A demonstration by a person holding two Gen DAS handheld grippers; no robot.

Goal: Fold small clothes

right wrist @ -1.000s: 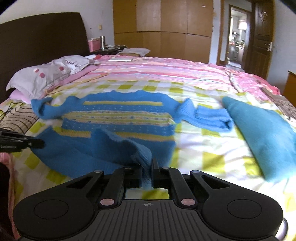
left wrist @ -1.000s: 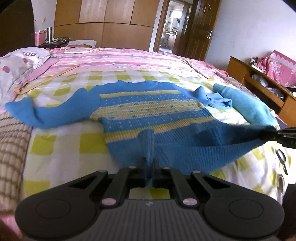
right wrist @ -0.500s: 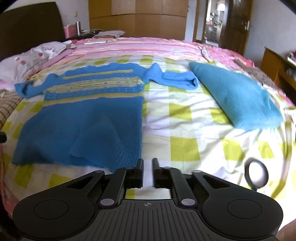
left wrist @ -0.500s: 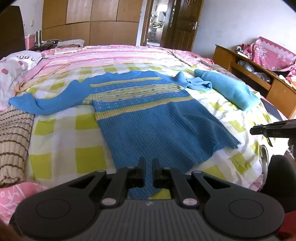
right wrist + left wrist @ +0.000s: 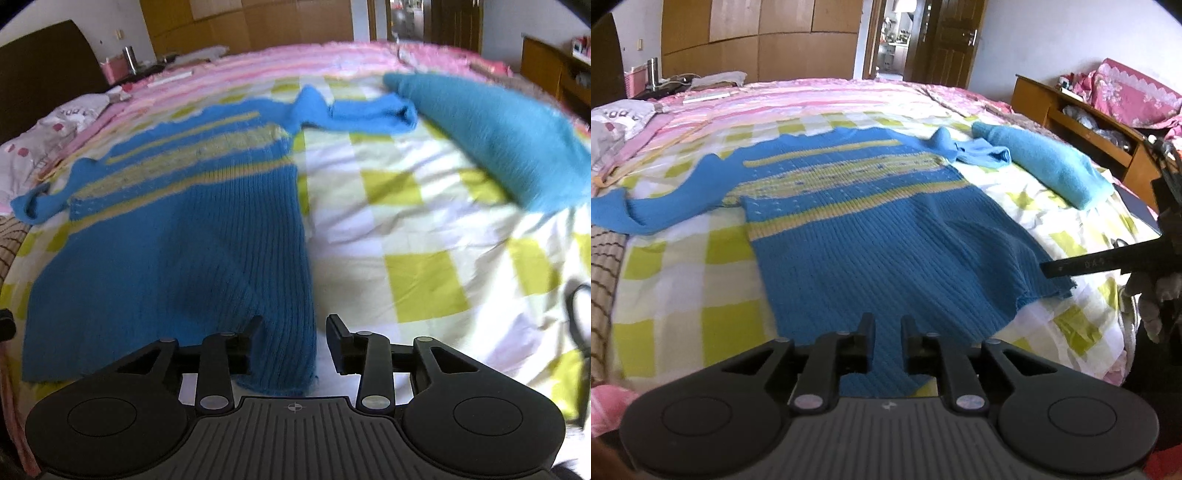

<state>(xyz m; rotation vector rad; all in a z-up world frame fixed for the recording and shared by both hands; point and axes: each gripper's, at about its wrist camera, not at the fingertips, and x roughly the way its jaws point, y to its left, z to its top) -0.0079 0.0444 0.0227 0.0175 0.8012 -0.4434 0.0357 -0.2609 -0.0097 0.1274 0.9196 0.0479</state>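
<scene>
The blue striped knit sweater (image 5: 871, 225) lies spread face-up on the checked yellow-and-white bedsheet (image 5: 683, 280), its hem toward the cameras and its neckline toward the far side of the bed. 1 sleeve (image 5: 661, 206) stretches out flat to the left; the other sleeve (image 5: 369, 110) is bunched near a folded teal garment (image 5: 491, 129) lying just beside it.

1 second ago both tools pinched the hem and held it raised in a hump; half a second ago the fabric had been pulled flat. Now the right gripper (image 5: 295, 332) has spread its fingers wide and holds nothing, the hem corner lying loose on the sheet between them. The left gripper (image 5: 888, 326) has parted only narrowly, with knit fabric showing in the gap; it looks to have released, though a light pinch cannot be ruled out.

That suggests the spreading step is finished and the sweater is ready for folding. The next move probably calls for taking a sleeve or side edge and bringing it across the body; the bunched right sleeve may need straightening first.
</scene>
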